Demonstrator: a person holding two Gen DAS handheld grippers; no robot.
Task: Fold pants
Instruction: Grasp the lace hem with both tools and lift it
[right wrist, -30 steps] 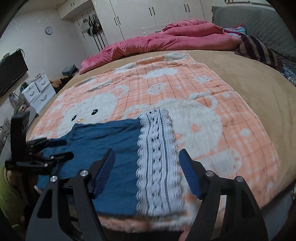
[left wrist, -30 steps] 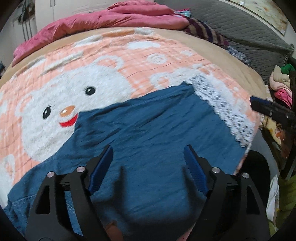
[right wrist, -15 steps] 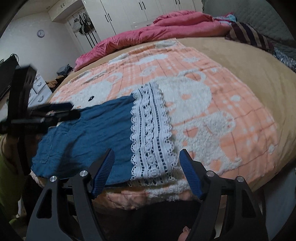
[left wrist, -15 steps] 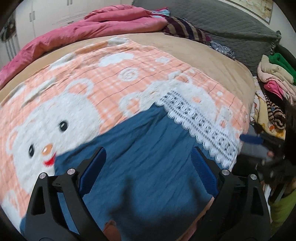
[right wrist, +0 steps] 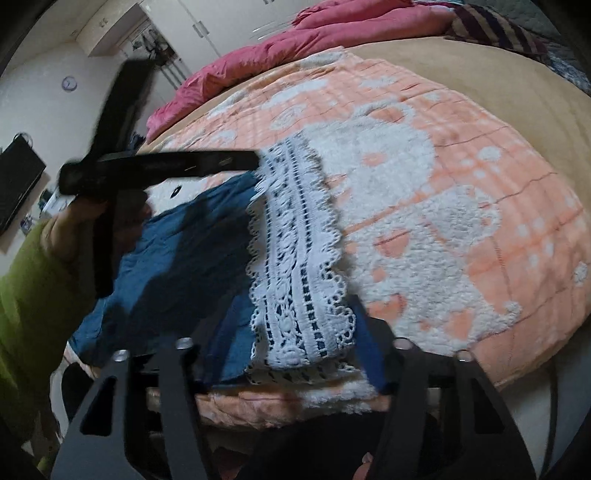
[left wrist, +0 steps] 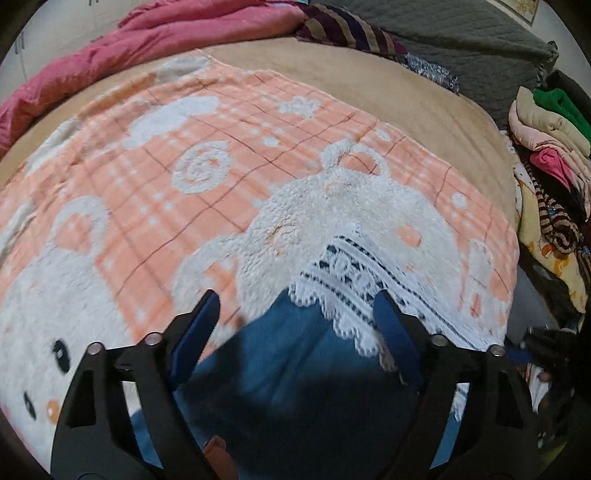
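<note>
Left wrist view. One left claw [left wrist: 293, 328], its two blue-padded fingers [left wrist: 192, 334] spread wide, released, nothing between them. Below and between the fingers: one pair of blue pants [left wrist: 280, 373] lying flat on the bed [left wrist: 369, 85]. One white lace hem band [left wrist: 354, 280] at the far end of the pants, just past the fingertips; the right finger overlaps its edge in the picture, contact cannot be told. Under the pants: one peach-and-white plush blanket [left wrist: 177, 155] with bear figures. At the bed's far edge: one pink quilt [left wrist: 122, 48], one striped pillow [left wrist: 347, 29], one grey quilted cover [left wrist: 461, 40]. Right of the bed: one heap of mixed clothes [left wrist: 546, 147], pieces too jumbled to count.

Right wrist view. One right claw [right wrist: 293, 343], two blue fingers [right wrist: 369, 350] apart, released. The near corner of the lace hem [right wrist: 295, 258] lies between them at the bed's near edge; fingers not closed on it. Pants [right wrist: 177, 258] stretch left from the hem across the blanket [right wrist: 461, 184]. The left claw [right wrist: 255, 160] is seen side-on, blurred, its tip at the far corner of the lace hem; grip cannot be told from here. One hand [right wrist: 81, 218] with a green sleeve [right wrist: 26, 295] holds it. Background: one wall clock [right wrist: 69, 83], white wardrobe doors [right wrist: 236, 18], the pink quilt [right wrist: 277, 48].
</note>
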